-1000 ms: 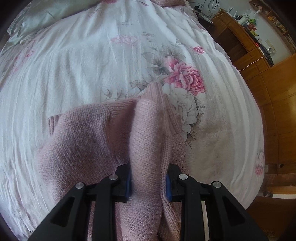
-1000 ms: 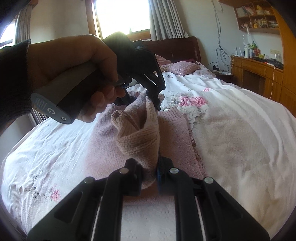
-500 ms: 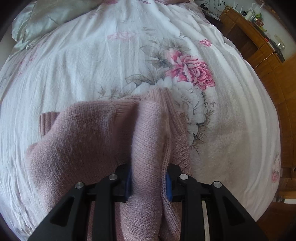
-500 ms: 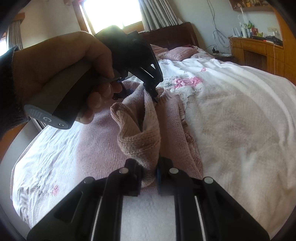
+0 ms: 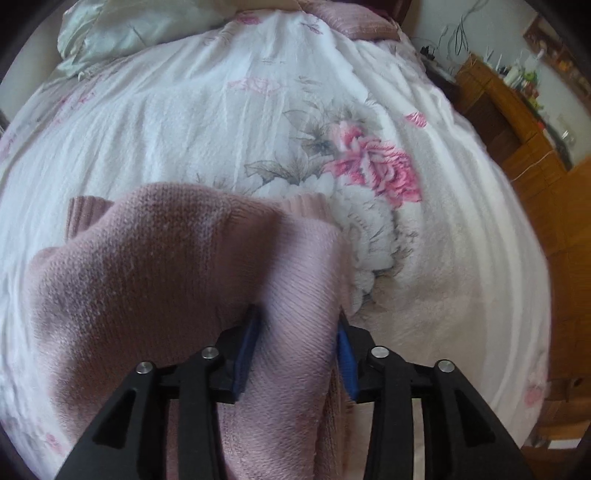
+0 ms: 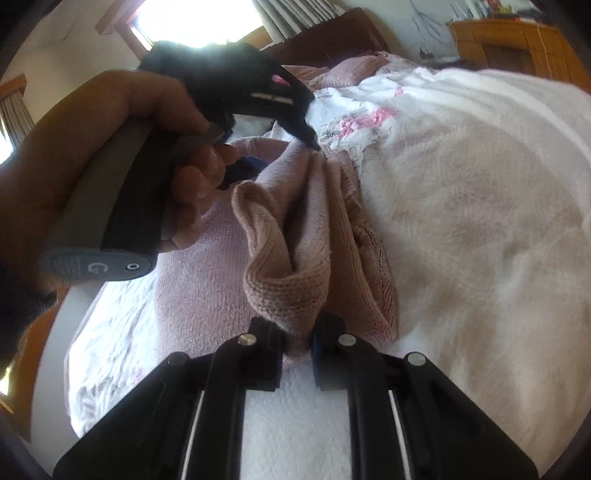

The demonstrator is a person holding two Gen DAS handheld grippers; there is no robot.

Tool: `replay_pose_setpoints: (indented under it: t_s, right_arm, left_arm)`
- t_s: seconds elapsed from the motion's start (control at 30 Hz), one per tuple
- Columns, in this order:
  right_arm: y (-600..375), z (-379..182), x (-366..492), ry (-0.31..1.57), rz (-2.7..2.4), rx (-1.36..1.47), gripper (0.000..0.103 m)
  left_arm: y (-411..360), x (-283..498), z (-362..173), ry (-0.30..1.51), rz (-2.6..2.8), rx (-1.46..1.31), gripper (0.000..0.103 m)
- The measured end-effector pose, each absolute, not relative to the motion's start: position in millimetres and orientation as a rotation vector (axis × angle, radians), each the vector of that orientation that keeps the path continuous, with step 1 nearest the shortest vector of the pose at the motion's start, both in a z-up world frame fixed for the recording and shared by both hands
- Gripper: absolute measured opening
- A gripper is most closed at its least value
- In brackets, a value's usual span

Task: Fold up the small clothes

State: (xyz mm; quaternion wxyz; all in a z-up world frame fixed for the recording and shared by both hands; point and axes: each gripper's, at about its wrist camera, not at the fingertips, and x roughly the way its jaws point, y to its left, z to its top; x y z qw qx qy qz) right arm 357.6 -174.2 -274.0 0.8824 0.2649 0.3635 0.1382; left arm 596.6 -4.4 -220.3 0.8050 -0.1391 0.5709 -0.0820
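A pink knitted sweater (image 5: pixel 147 280) lies bunched on the floral bedspread (image 5: pixel 229 122). My left gripper (image 5: pixel 299 332) is shut on a thick fold of it, which fills the gap between the blue pads (image 5: pixel 247 347). In the right wrist view, my right gripper (image 6: pixel 298 345) is shut on another raised fold of the sweater (image 6: pixel 288 266). A hand holds the left gripper (image 6: pixel 291 147) just beyond, with its tips on the same ridge of fabric. The sweater's body (image 6: pixel 199 295) spreads flat to the left, and its ribbed edge (image 6: pixel 373 258) lies to the right.
A pale green pillow (image 5: pixel 140 26) and a pink pillow (image 5: pixel 351 18) lie at the head of the bed. A wooden cabinet (image 5: pixel 517 122) with small items stands along the right. A fluffy white blanket (image 6: pixel 480 229) covers the bed's right part. A bright window (image 6: pixel 207 18) lies behind.
Both grippers keep their hold on the sweater. The right wrist view has rolled, and the hand with the left gripper now looms larger and closer. The left view has tilted up toward the pillows.
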Motion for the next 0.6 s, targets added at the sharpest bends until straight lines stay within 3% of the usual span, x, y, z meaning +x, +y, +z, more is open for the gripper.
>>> replay_pose_setpoints:
  t_s: [0.1,0.2,0.23,0.27,0.33,0.47,0.5,0.53,0.6]
  right_arm:
    - [-186.9,-281.9,360.7,0.798,0.341,0.642,0.010]
    - [-195.1,-284.0,366.6,0.825,0.408,0.710,0.019]
    - [-197.4,-284.7,369.8,0.838,0.432,0.733,0.026]
    - [-200.8,-285.5,373.2,0.849,0.450,0.758,0.043]
    - [-204.4,-283.4,379.3,0.859,0.476,0.795,0.064]
    - [-211.5,-272.7,391.2,0.880,0.524,0.845,0.075]
    - [-211.9,-273.1,395.7,0.909,0.518,0.847,0.074]
    - [-210.9,-273.2,400.3,0.936,0.526,0.836,0.067]
    - [-205.7,-273.0,410.8,1.024,0.531,0.766,0.029]
  left_arm:
    - [5.7,590.3,-211.7,1.193,-0.283,-0.403,0.053]
    - [28.0,576.9,-197.0,1.156,-0.335,-0.455,0.053]
    - [36.9,571.4,-192.2,1.151,-0.351,-0.473,0.053]
    - [44.8,567.7,-187.8,1.149,-0.368,-0.483,0.053]
    - [62.1,553.2,-181.4,1.156,-0.397,-0.481,0.055]
    - [93.7,527.9,-174.4,1.173,-0.449,-0.460,0.057]
    - [101.9,522.4,-173.3,1.175,-0.460,-0.454,0.057]
    - [109.3,518.0,-172.3,1.173,-0.466,-0.452,0.057]
    - [123.5,510.6,-170.7,1.169,-0.479,-0.462,0.058]
